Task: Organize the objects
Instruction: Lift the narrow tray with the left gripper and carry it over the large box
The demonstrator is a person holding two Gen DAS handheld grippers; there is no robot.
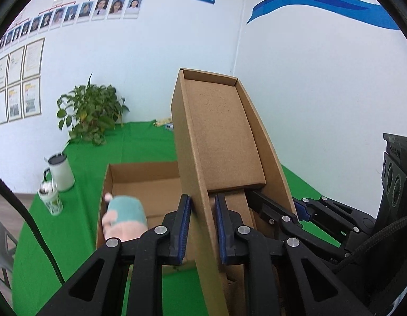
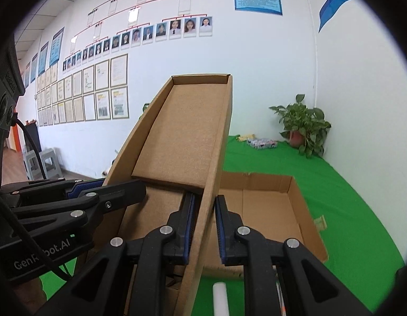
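I hold a cardboard lid (image 1: 224, 131) up off the green surface (image 1: 148, 144) with both grippers. My left gripper (image 1: 202, 227) has its fingers clamped on the lid's left side wall, the blue pads pressing the thin cardboard from either side. My right gripper (image 2: 204, 227) is clamped the same way on the opposite side wall. The lid tilts away from me, its hollow inside facing my cameras and its far end wall high above my fingers.

From the left wrist view, my right gripper (image 1: 298, 210) shows just to the right of my left fingers, gripping the far wall of the lid. From the right wrist view, my left gripper (image 2: 103, 187) shows to the left of my right fingers, on the other wall.

Below and beyond my fingers an open cardboard box (image 1: 140, 179) sits on the surface. A soft toy (image 1: 125, 216) in teal and pink lies inside it, just left of my left fingers; it is blurred, so I cannot tell what kind it is. Further left of the box stand a white mug (image 1: 61, 171) and a small glass jar (image 1: 52, 200). A potted plant (image 1: 91, 113) stands far beyond my fingers by the wall. Right under my right fingers lies a white tube (image 2: 221, 300), perhaps a marker.
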